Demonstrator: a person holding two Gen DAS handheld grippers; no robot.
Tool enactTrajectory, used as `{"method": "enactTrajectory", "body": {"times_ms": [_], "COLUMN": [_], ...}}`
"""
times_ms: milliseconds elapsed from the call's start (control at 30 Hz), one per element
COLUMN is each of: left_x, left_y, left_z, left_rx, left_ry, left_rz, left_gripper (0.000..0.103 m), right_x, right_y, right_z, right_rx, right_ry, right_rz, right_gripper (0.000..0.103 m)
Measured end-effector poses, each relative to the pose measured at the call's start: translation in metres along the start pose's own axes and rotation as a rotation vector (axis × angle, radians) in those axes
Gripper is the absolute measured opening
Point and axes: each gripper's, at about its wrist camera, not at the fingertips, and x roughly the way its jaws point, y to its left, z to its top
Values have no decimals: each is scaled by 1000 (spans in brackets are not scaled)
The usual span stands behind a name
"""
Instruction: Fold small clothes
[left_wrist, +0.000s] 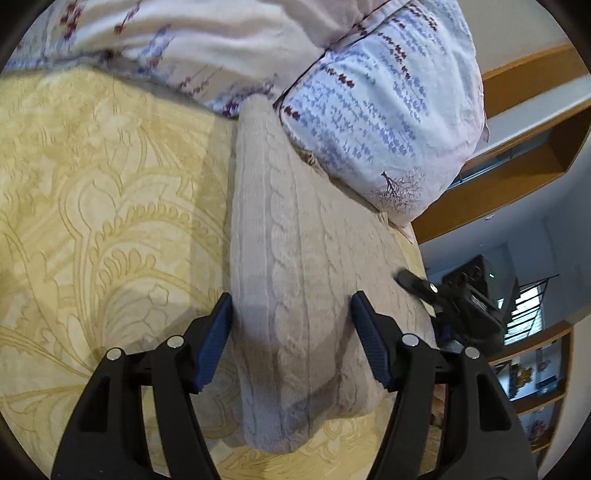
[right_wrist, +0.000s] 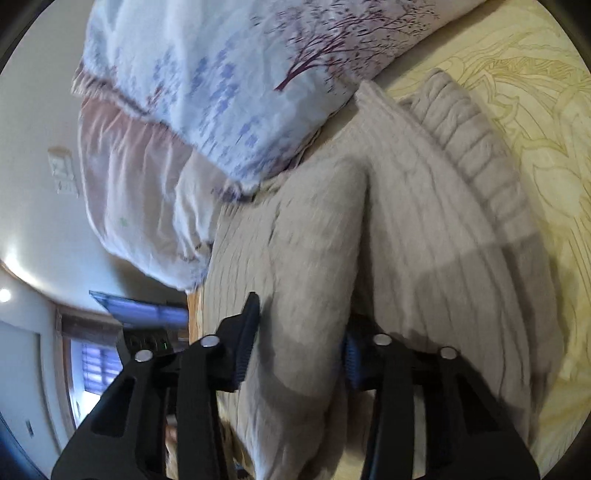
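Note:
A beige cable-knit sweater (left_wrist: 295, 229) lies folded lengthwise on the yellow patterned bed cover (left_wrist: 92, 184). My left gripper (left_wrist: 291, 328) is open and straddles the sweater's near end, with its blue pads (left_wrist: 218, 332) on either side of the knit. At the sweater's right edge a black finger of the right gripper (left_wrist: 413, 282) rests on the fabric. In the right wrist view the sweater (right_wrist: 424, 221) is bunched into a raised fold. My right gripper (right_wrist: 299, 343) is shut on that fold, and the fabric partly hides its right pad. The ribbed hem (right_wrist: 480, 155) lies toward the far right.
A floral quilt (left_wrist: 369, 110) is heaped at the far side, its corner overlapping the sweater's top (right_wrist: 221, 92). The bed cover (right_wrist: 535, 110) stretches beyond the sweater. Wooden shelves (left_wrist: 535, 155) line the wall past the bed edge. A window (right_wrist: 99, 369) and a wall switch (right_wrist: 62, 173) show at left.

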Motion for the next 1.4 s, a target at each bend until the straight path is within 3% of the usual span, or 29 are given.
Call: {"method": "enactTrajectory", "body": {"times_ms": [100, 200, 300, 367, 533, 667, 767, 933, 1067, 1333, 1400], "left_x": [3, 2, 1, 2, 1, 0, 0, 4, 11, 22, 24], "left_y": [3, 5, 7, 7, 7, 7, 2, -12, -23, -33, -35], "left_z": [-2, -3, -3, -2, -4, -6, -6, -14, -21, -31, -31], "left_rx": [-10, -14, -22, -28, -23, -19, -8, 48, 81, 122, 127], "left_ry": [18, 27, 30, 33, 36, 41, 45, 72, 93, 131, 130], "left_rz": [-13, -20, -23, -25, -26, -25, -32, -51, -55, -39, -38], "left_gripper": [65, 65, 66, 67, 68, 68, 70, 71, 71, 71, 71], "right_x": [1, 2, -2, -4, 15, 30, 15, -13, -18, -38, -34], "right_y": [3, 19, 60, 99, 167, 165, 154, 127, 105, 76, 60], "right_z": [7, 6, -10, -35, -126, -158, -127, -72, -52, -34, -21], "right_rx": [-24, -150, -412, -656, -1295, -1540, -1435, -1171, -1032, -828, -739], "right_ry": [-41, -102, -204, -286, -431, -533, -553, -524, -481, -479, -420], "right_rz": [-19, -122, -268, -347, -533, -722, -800, -811, -771, -715, -726], "right_gripper": [32, 19, 16, 16, 16, 15, 15, 14, 14, 14, 16]}}
